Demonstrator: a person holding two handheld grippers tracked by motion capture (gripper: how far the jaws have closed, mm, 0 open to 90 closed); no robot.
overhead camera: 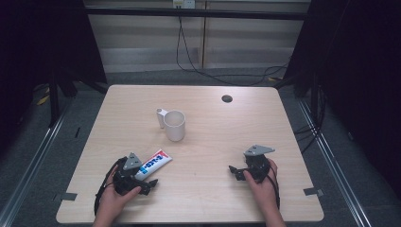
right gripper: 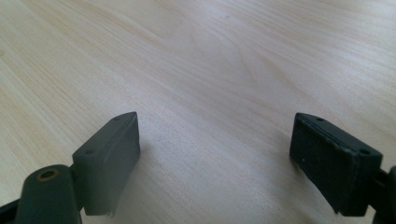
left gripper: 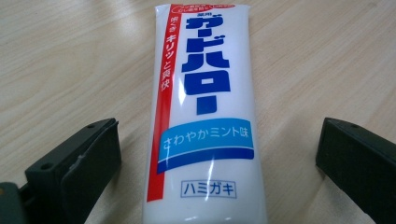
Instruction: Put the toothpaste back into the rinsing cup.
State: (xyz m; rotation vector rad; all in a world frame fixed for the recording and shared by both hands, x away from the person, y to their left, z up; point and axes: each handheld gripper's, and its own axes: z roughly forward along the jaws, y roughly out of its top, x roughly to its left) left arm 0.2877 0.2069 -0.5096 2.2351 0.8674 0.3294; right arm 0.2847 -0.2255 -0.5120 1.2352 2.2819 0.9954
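Note:
A white toothpaste tube point(overhead camera: 153, 163) with blue and red print lies flat near the table's front left. In the left gripper view the toothpaste tube point(left gripper: 205, 116) runs lengthwise between the two black jaws, which stand wide apart and clear of its sides. My left gripper point(overhead camera: 144, 182), held in a hand, is open around the tube's near end. A white mug point(overhead camera: 174, 125) stands upright near the table's middle with its handle to the left. My right gripper point(overhead camera: 235, 172) rests at the front right, open, and the right gripper point(right gripper: 215, 158) has bare wood between its jaws.
The light wooden table point(overhead camera: 213, 142) has a round black cable hole point(overhead camera: 227, 98) at the back right. Strips of tape mark the front corners. Dark curtains and metal floor rails flank the table, and cables lie on the floor behind it.

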